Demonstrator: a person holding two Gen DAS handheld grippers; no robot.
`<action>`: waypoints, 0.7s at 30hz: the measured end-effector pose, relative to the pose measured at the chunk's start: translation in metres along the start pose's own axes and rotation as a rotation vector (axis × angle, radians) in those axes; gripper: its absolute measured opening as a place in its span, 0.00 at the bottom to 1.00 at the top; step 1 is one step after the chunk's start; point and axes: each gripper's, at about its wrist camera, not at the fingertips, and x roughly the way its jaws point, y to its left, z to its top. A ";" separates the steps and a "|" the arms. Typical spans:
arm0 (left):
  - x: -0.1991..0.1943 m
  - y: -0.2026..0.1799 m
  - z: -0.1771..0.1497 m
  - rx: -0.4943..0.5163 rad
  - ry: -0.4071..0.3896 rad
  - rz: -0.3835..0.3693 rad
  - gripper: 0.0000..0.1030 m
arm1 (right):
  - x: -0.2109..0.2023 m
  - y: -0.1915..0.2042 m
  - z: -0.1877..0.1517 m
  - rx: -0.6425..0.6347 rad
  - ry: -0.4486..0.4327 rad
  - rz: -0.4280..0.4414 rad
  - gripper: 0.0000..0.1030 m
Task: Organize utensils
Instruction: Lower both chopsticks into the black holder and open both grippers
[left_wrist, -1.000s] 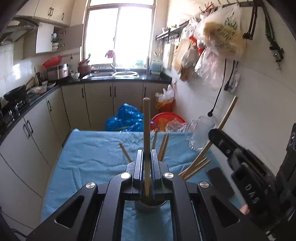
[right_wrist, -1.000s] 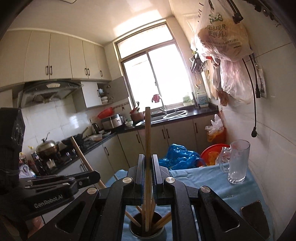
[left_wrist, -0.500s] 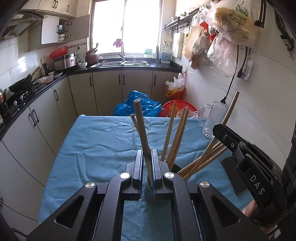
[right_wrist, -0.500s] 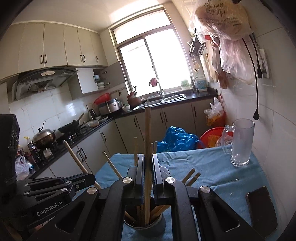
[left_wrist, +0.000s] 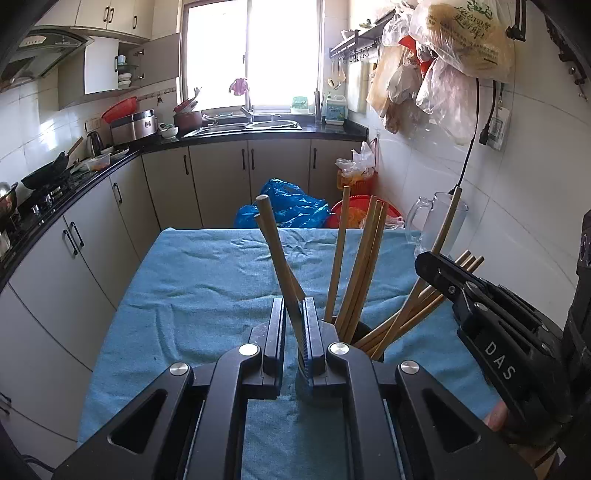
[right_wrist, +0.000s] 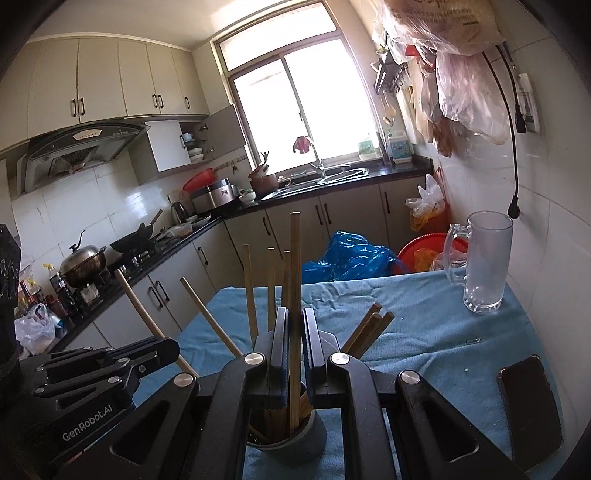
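A dark grey cup (right_wrist: 291, 441) stands on the blue towel (left_wrist: 207, 280) and holds several wooden chopsticks (left_wrist: 364, 266) that fan out. My left gripper (left_wrist: 294, 306) is shut on one chopstick (left_wrist: 275, 251), which leans to the left, just above the cup (left_wrist: 364, 332). In the right wrist view, my right gripper (right_wrist: 294, 314) is shut on an upright chopstick (right_wrist: 294, 258) whose lower end is inside the cup. Each gripper shows in the other's view: the right gripper (left_wrist: 439, 267) to the right of the cup, the left gripper (right_wrist: 159, 349) to its left.
A glass mug (right_wrist: 484, 266) stands at the table's far right by the tiled wall, and a dark phone (right_wrist: 528, 406) lies nearer on the right. A blue bag (left_wrist: 291, 206) and a red basin (left_wrist: 354, 210) sit on the floor beyond the far edge. Kitchen counters run along the left.
Both grippers have sunk toward the cup. The left gripper's chopstick has tipped from upright to leaning left. The right gripper's chopstick has gone down into the cup.
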 end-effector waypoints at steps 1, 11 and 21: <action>0.001 0.000 0.000 0.001 -0.001 0.001 0.08 | 0.001 0.000 -0.001 0.001 0.002 0.001 0.08; 0.012 0.002 -0.003 -0.008 0.027 -0.004 0.09 | 0.013 -0.004 -0.005 0.020 0.034 0.007 0.08; 0.021 0.003 -0.007 -0.009 0.033 -0.008 0.09 | 0.021 -0.003 -0.008 0.018 0.045 0.005 0.08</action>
